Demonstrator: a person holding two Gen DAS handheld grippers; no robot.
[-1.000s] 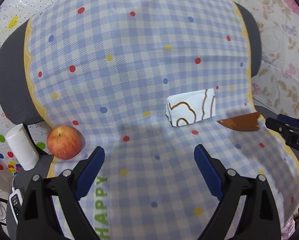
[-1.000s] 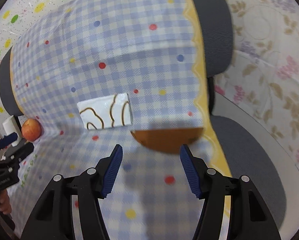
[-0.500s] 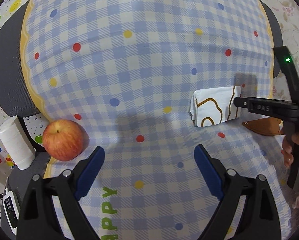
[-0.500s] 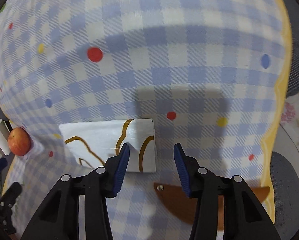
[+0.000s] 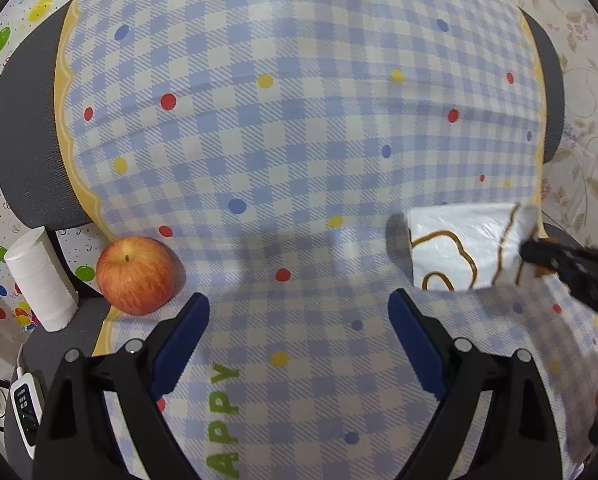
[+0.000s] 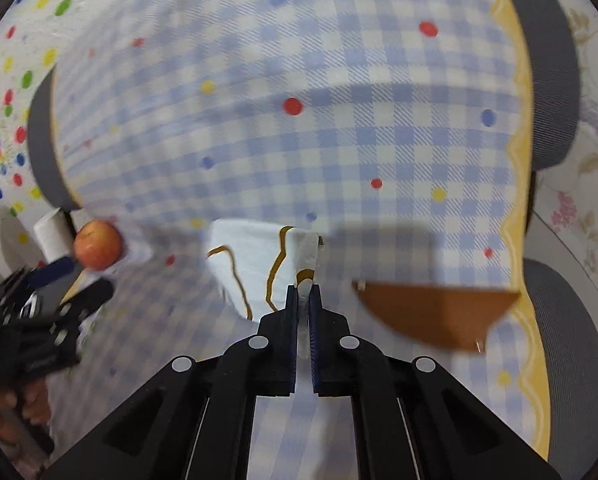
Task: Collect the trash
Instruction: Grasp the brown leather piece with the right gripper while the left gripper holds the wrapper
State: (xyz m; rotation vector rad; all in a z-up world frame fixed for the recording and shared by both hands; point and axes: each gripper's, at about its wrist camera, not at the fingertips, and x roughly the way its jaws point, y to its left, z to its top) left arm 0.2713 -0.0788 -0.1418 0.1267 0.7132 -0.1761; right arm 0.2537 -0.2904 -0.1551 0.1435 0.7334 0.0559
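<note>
Right wrist view: the right gripper [image 6: 303, 294] has its blue pads pinched together on the near right edge of the white wrapper [image 6: 255, 264], the jaws having just been closing, and a strip of the thin white film with its brown loops is caught right between them. The rest of the wrapper fans out ahead and to the left of the jaws, its right edge curled upward, over the blue checked cloth [image 6: 339, 128] with coloured dots. Just to the right of the jaws lies a flat brown half-round piece [image 6: 435, 312], apart from the wrapper. Far off to the left sits a red apple [image 6: 97, 244], with a white paper roll [image 6: 53, 236] behind it, and the left gripper [image 6: 71, 280] pokes in at the left edge, a hand below it.

From the left wrist, the left gripper [image 5: 299, 320] stands with its jaws wide apart and only cloth between them. The wrapper [image 5: 459, 252] is ahead and to the right of the right-hand jaw, and the dark tip of the right gripper [image 5: 539, 254] clamps its far right edge. The apple [image 5: 135, 275] rests just ahead and to the left of the left-hand jaw, at the cloth's yellow border, with the paper roll [image 5: 39, 280] beyond it on the left. Green lettering [image 5: 221, 420] shows on the cloth between the gripper's arms.
</note>
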